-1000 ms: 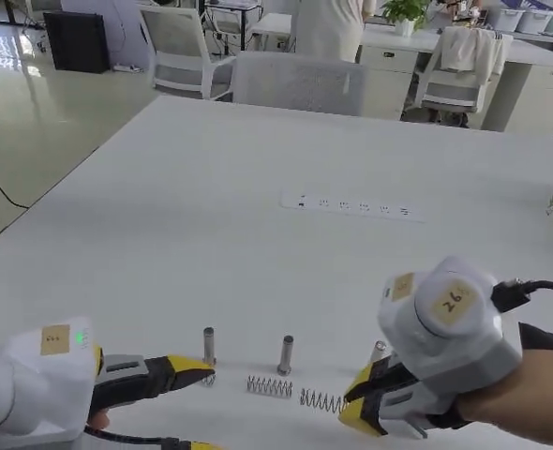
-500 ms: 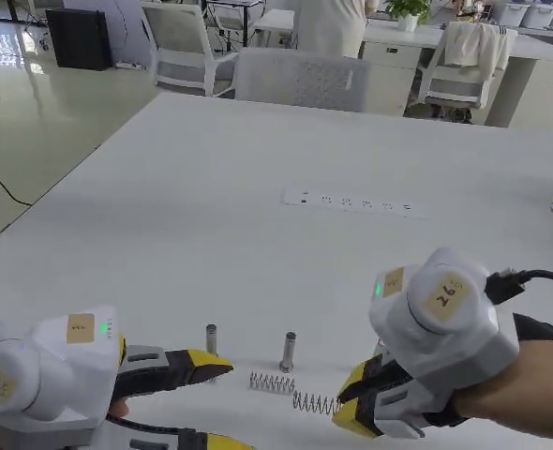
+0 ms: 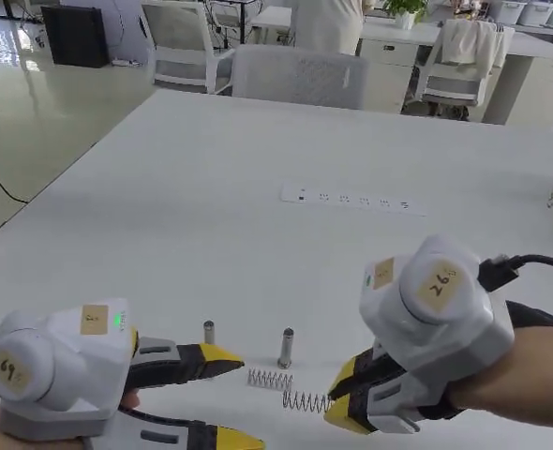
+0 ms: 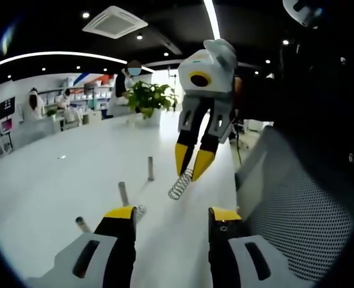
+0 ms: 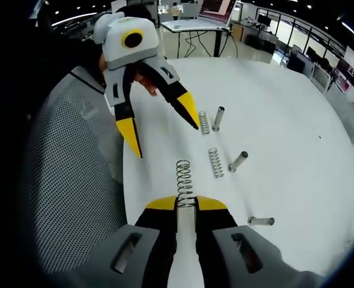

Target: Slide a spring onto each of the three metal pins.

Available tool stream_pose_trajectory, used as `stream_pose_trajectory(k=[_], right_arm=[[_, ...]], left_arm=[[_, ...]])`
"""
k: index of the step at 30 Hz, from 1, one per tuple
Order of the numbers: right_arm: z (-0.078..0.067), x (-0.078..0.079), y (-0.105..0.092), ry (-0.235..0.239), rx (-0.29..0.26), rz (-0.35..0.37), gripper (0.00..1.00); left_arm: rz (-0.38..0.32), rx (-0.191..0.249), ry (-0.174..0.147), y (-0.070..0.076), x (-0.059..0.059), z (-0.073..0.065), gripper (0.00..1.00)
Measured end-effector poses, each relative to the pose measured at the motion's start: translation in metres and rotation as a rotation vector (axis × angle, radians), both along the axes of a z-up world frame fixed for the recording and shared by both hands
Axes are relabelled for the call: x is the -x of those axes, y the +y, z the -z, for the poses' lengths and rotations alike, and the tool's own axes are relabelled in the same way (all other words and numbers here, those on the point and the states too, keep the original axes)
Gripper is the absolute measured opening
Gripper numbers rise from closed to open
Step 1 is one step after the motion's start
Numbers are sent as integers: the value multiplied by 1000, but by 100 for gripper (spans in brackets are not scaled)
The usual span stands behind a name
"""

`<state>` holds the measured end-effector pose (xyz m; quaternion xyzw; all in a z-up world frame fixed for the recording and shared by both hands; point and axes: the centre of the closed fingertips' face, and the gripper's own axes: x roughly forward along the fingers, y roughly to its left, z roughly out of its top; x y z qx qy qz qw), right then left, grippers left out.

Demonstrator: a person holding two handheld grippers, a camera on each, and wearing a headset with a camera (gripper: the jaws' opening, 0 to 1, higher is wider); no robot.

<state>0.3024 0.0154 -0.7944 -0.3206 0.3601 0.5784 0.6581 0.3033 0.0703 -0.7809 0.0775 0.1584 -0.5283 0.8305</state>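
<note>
Two metal pins [image 3: 209, 332] [image 3: 286, 347] stand upright on the white table [image 3: 258, 206]. The right gripper view shows all three pins [image 5: 218, 118] [image 5: 238, 161] [image 5: 261, 221]. My right gripper [image 3: 337, 405] is shut on the end of one spring [image 3: 305, 403], which sticks out level toward the left; the right gripper view shows that spring [image 5: 183, 179] clamped in my right gripper [image 5: 186, 204]. A second spring [image 3: 269, 379] lies in front of the middle pin. A third spring [image 5: 204, 122] lies by the far pin. My left gripper [image 3: 250, 403] is open with nothing between its jaws, facing the right gripper [image 4: 195, 165].
A white power strip [image 3: 351, 202] lies further back on the table. Office chairs [image 3: 300, 80] and desks stand beyond the far edge. A black cable [image 3: 530, 264] runs off the right gripper.
My left gripper has come forward and to the right, toward the springs. My right gripper has shifted a little left with the spring still held.
</note>
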Motion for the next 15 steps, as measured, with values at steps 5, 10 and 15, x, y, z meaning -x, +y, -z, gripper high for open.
stream_pose_trajectory(k=[5,10,15], right_arm=[[0,3,1,9,5,-18,8],[-1,5,7,7,5,-38,8],[-1,7,11,11,7,-58,8]], left_arm=[[20,-6,-5,-5,0,0,40],[56,-13,-19,-12,1,-3,35],[86,-25,-35,-16,4,-2,29]])
